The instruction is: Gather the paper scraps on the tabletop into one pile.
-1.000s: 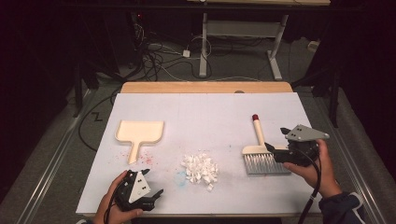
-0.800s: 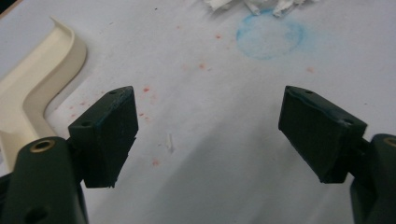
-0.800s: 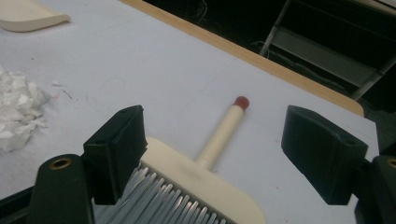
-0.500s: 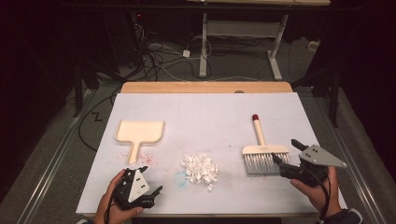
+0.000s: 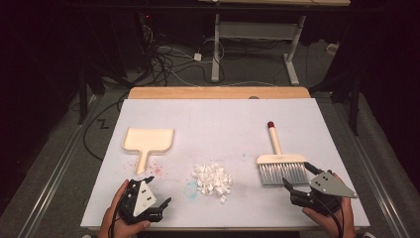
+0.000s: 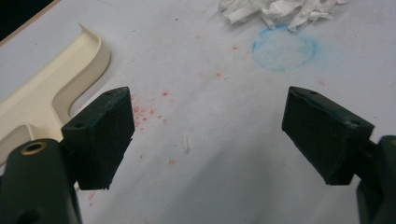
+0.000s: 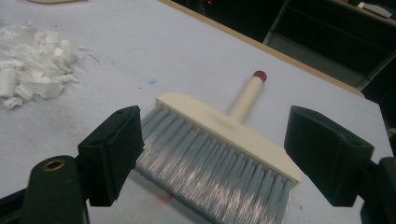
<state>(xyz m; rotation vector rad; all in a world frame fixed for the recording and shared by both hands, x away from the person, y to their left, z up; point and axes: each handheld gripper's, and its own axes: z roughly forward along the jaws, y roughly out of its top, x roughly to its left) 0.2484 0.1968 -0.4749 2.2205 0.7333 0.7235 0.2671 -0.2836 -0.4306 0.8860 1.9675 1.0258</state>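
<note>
My right gripper (image 5: 295,185) has dropped back off the brush (image 5: 280,162), jaws just widening, nothing between them. Released, the brush lies just ahead of it. My left gripper (image 5: 157,196) hangs open beside the dustpan (image 5: 148,141); the paper scraps (image 5: 212,178) sit unswept.

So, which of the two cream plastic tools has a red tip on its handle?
The brush at the right, with grey bristles. The dustpan at the left is plain cream all over.

Smooth cream plastic brush (image 5: 280,159) with grey bristles, matching matt plastic dustpan (image 5: 148,141), crumpled white paper scraps (image 5: 212,178)
</note>
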